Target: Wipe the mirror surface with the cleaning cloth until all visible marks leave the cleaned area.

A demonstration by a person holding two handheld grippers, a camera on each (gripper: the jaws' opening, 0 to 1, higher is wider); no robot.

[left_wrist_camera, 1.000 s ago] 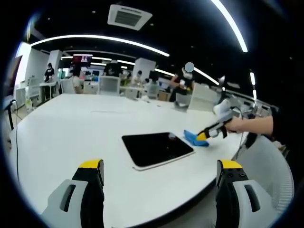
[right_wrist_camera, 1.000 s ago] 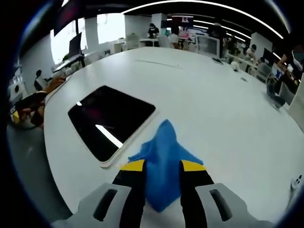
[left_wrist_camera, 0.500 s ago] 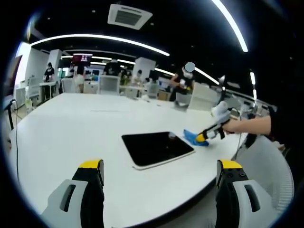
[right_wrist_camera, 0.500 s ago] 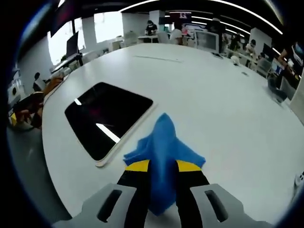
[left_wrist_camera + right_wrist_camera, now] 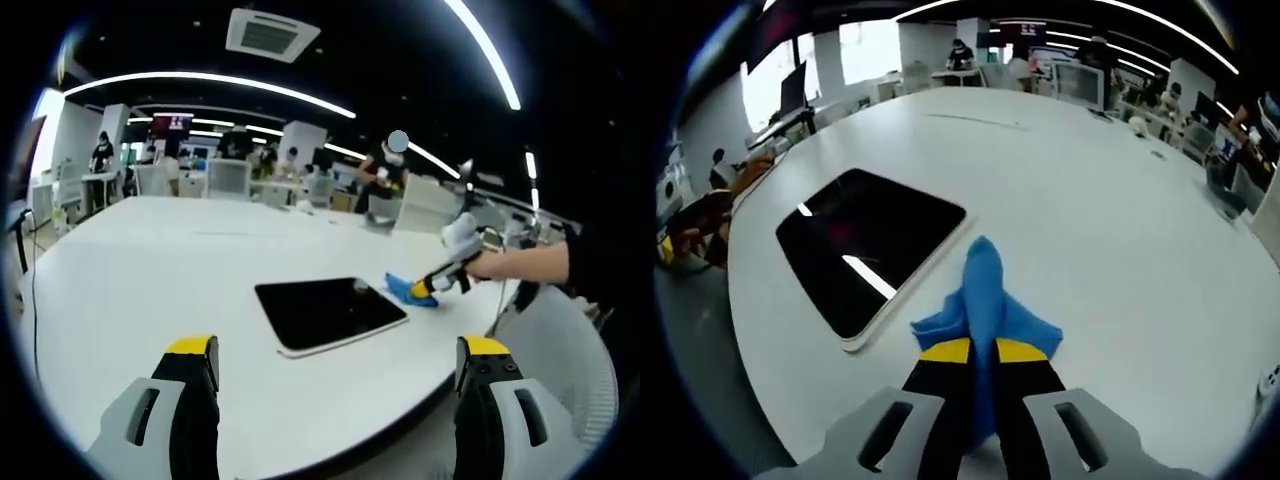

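Note:
A flat mirror point(image 5: 328, 311) with a pale rim lies on the white table point(image 5: 150, 260), its glass dark with a small pale mark near its far right corner. In the right gripper view the mirror point(image 5: 865, 244) lies left of the blue cleaning cloth point(image 5: 985, 290). My right gripper point(image 5: 983, 352) is shut on the cloth, which bunches up between the jaws beside the mirror's edge. From the left gripper view, the right gripper point(image 5: 424, 290) holds the cloth point(image 5: 404, 288) just right of the mirror. My left gripper point(image 5: 338, 360) stands open, well short of the mirror, with nothing between its jaws.
The round white table stretches far back to chairs, desks and monitors point(image 5: 230, 180), with people standing there. A person's arm point(image 5: 525, 263) holds the right gripper. The table's near edge curves below the mirror; a dark chair point(image 5: 695, 225) shows at the left.
The right gripper's jaws have closed tight on the blue cloth, pinching it into a ridge. The left gripper has stayed still.

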